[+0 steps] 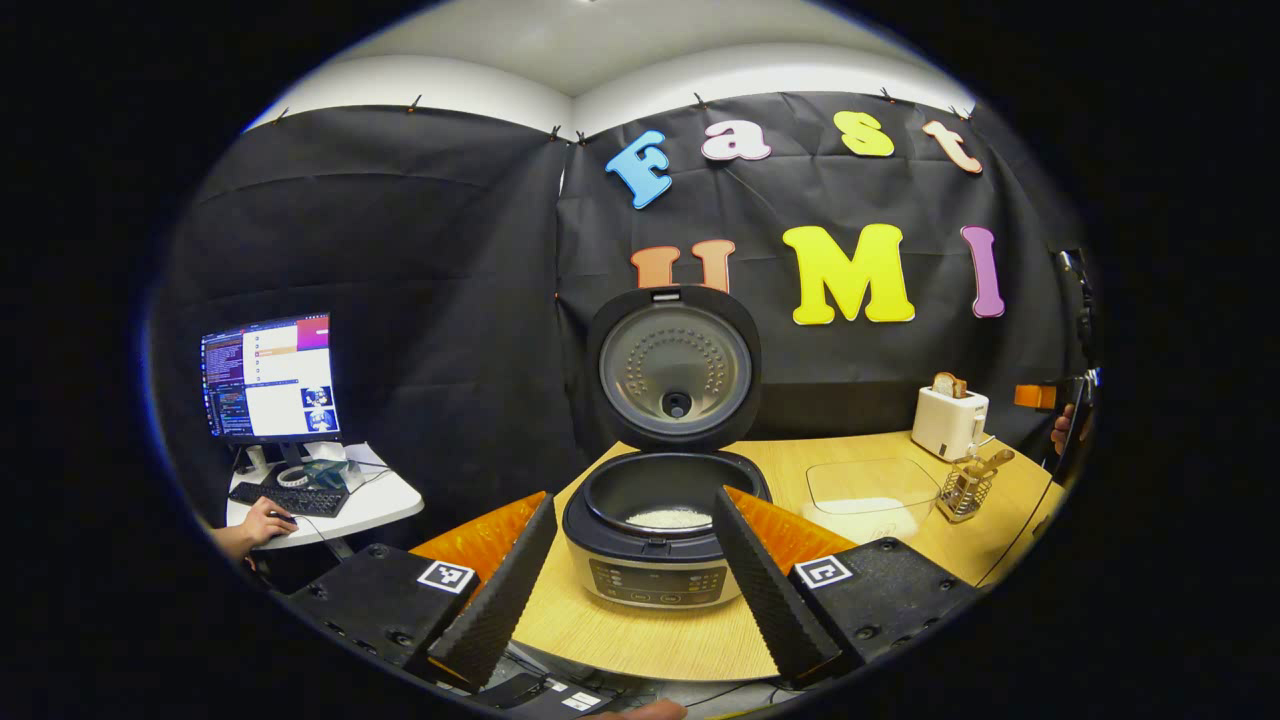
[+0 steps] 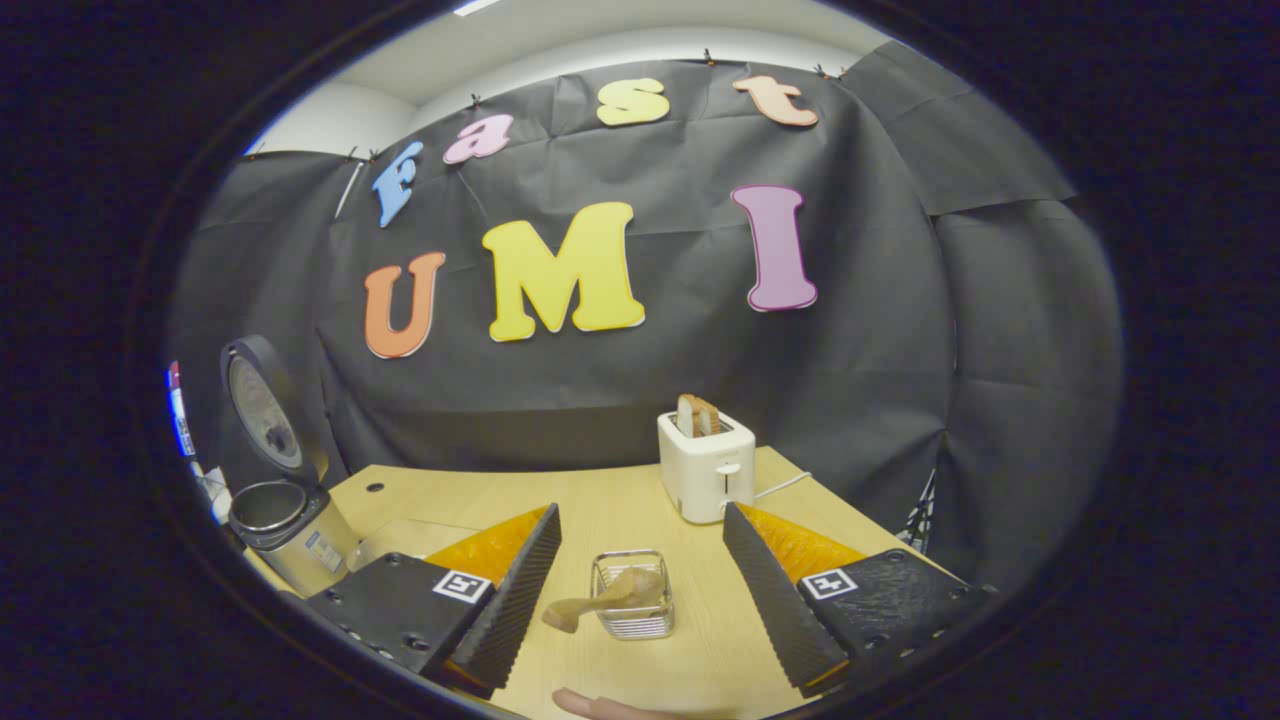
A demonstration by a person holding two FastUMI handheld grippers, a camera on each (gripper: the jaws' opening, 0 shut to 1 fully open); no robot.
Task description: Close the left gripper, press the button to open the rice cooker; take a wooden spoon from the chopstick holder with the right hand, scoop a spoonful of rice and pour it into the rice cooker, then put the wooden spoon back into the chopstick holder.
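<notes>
The rice cooker (image 1: 655,545) stands on the wooden table with its lid (image 1: 675,368) swung up; white rice lies in its inner pot. My left gripper (image 1: 635,570) is open in front of it, fingers spread to either side and touching nothing. A clear rice container (image 1: 868,492) sits to the cooker's right. The wire chopstick holder (image 2: 631,594) holds the wooden spoon (image 2: 600,600), which leans out to the left. My right gripper (image 2: 640,590) is open, with the holder between its spread fingers but not touched. The cooker (image 2: 290,535) also shows at the far left in the right gripper view.
A white toaster (image 2: 706,463) with bread slices stands behind the holder, its cord trailing right. A side desk (image 1: 380,500) at the left carries a monitor (image 1: 270,378) and keyboard, with a person's hand (image 1: 262,522) on a mouse. Black cloth walls close off the back.
</notes>
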